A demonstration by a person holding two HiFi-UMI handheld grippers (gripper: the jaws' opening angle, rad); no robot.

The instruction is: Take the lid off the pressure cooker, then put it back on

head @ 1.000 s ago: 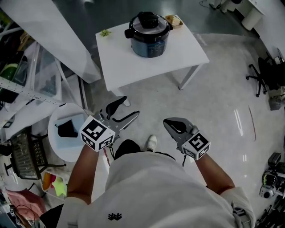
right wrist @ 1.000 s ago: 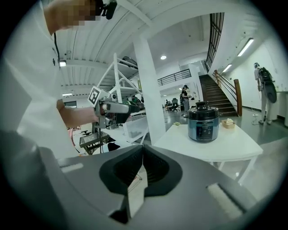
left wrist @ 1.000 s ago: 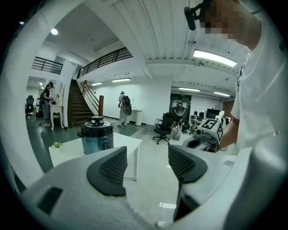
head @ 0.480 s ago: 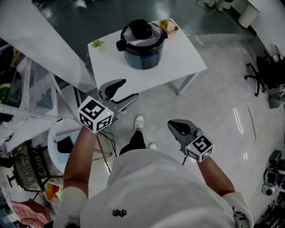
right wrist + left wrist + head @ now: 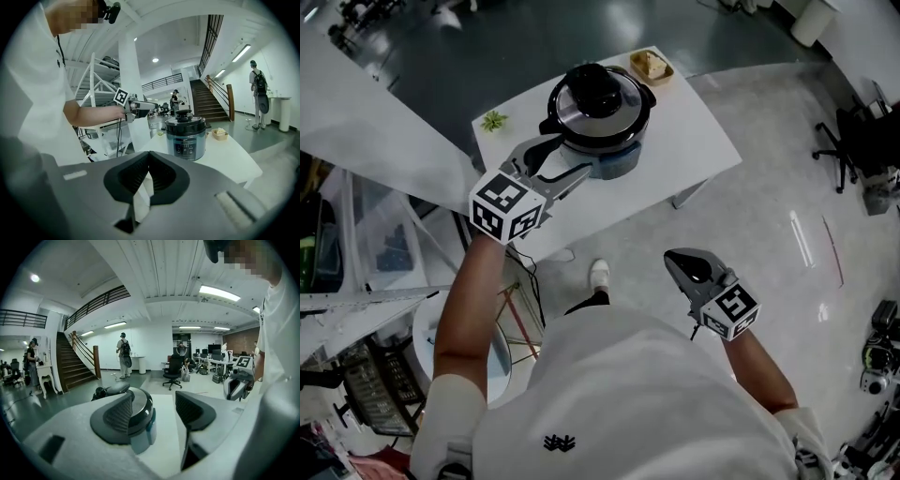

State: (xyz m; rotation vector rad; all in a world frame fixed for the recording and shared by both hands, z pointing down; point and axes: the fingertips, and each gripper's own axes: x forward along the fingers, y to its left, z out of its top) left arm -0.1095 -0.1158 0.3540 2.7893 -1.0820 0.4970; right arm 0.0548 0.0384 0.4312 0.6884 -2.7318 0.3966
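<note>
The dark blue pressure cooker [image 5: 602, 141] stands on a white table [image 5: 694, 131] with its silver and black lid [image 5: 598, 97] on. It also shows in the right gripper view, cooker [image 5: 186, 136] ahead. My left gripper [image 5: 572, 155] is open over the table's left part, its jaws just short of the cooker's left side and nothing between them. In the left gripper view the cooker [image 5: 140, 416] sits partly behind the left jaw. My right gripper [image 5: 686, 265] hangs off the table's near edge over the floor, its pads [image 5: 149, 164] pressed together on nothing.
A small tray of food [image 5: 651, 65] sits at the table's far corner and a little green plant [image 5: 494, 120] at its left edge. A white panel [image 5: 366, 122] leans at the left. An office chair [image 5: 853, 141] stands at the right.
The person has walked up to the table. My left gripper travelled forward to the cooker's left side, still open. My right gripper came forward less and stays shut.
</note>
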